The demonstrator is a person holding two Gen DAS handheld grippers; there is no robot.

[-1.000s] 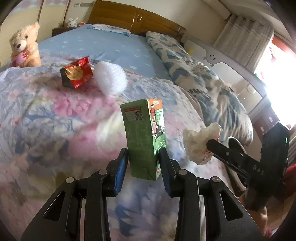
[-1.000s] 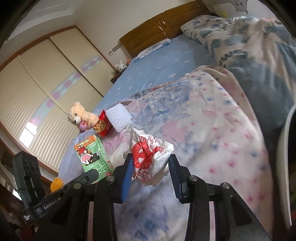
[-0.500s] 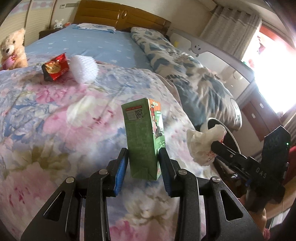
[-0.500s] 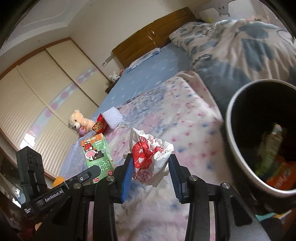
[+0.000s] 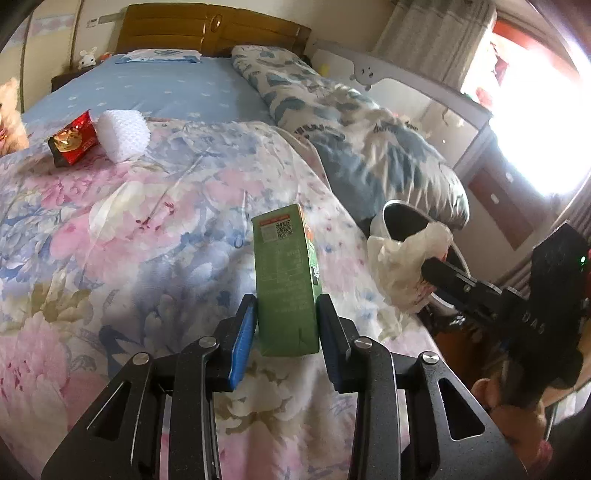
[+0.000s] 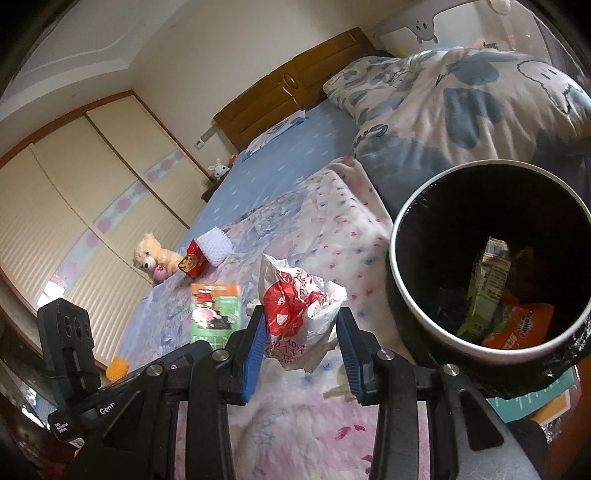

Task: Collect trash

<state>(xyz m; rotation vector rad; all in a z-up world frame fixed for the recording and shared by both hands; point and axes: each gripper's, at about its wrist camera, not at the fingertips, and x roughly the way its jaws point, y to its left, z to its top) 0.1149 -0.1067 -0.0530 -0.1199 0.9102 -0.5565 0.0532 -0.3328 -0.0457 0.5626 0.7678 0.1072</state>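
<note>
Cardboard, smooth and green, forms the rectangular drink carton (image 5: 286, 280) that the left gripper (image 5: 286, 334) clamps upright between its blue pads, low in the centre of the left wrist frame. In the right wrist frame the right gripper (image 6: 301, 350) is likewise clenched, on a crumpled white plastic bag (image 6: 299, 308) with red print, thin and wrinkled, at the lower centre. Under both lies a soft quilt (image 5: 110, 229) with pink and blue flowers. At the right of that frame stands a round bin (image 6: 417, 306) with a pale rim and a black liner; inside are a green carton (image 6: 484, 291) standing on end and an orange packet (image 6: 524, 325). Farther, at the upper left of the left wrist frame, a glossy red snack wrapper (image 5: 72, 138) rests on the quilt, touching a white foam net sleeve (image 5: 122, 134) with a bumpy mesh surface. Beside them in the right wrist frame sits a fluffy teddy bear (image 6: 153, 258). A wooden headboard (image 5: 214, 31) closes the back.
</note>
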